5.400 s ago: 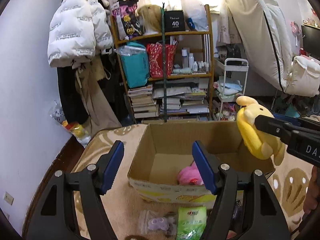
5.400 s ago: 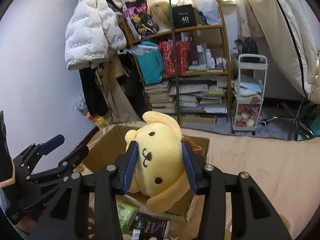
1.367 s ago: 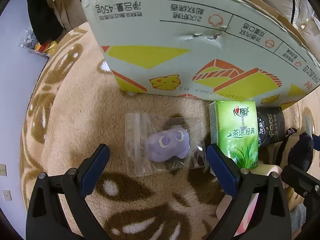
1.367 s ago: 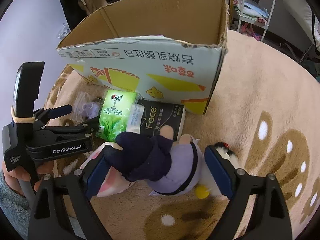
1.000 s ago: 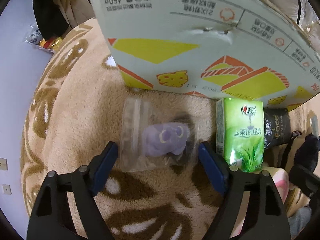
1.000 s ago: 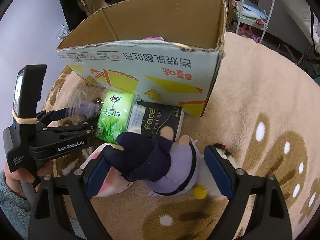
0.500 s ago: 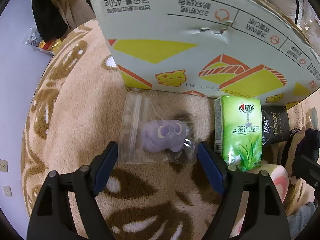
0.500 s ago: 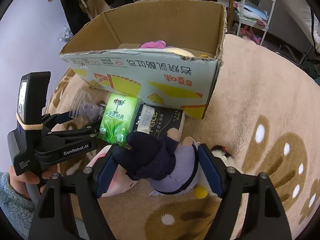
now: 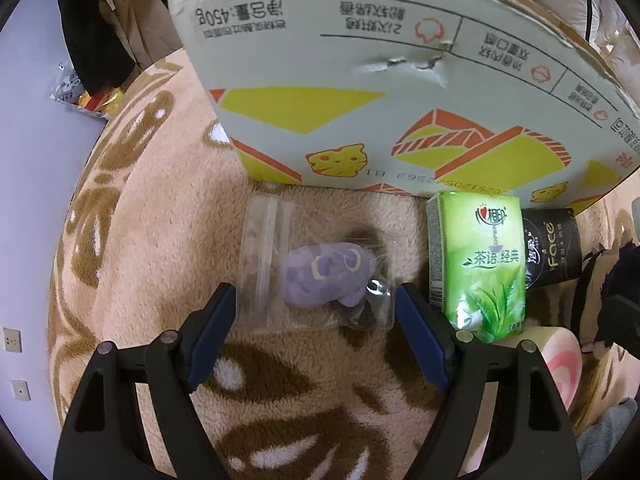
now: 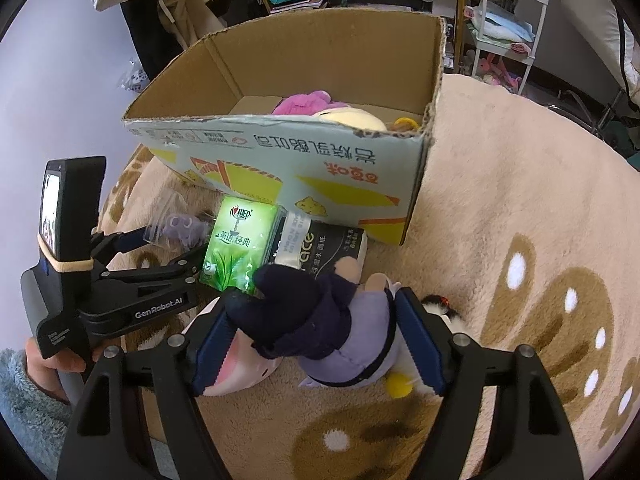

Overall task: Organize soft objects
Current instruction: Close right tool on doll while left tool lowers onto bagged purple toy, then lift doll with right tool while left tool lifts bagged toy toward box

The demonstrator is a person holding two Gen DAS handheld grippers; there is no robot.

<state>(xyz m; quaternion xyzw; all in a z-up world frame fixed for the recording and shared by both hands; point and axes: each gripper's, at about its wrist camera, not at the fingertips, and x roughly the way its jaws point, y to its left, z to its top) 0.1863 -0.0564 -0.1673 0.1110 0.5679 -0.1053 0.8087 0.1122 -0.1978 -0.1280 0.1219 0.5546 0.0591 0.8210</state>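
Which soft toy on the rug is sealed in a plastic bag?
The small purple plush toy between the left tool's fingers; the navy-hooded doll lies unbagged.

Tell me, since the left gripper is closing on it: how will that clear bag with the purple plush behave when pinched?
The clear bag looks thin and glossy, so it will probably crumple and may slip between the left gripper's fingers. The purple plush inside seems small and soft, likely light, compressing rather than resisting.

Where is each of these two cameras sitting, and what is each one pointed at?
Left wrist: on the left hand-held gripper, looking down at a bagged purple toy before the cardboard box; its own fingers show.
Right wrist: on the right hand-held gripper, facing a dark-hooded doll; its fingers and the left hand show.
Shared: box, green tissue pack, toy.
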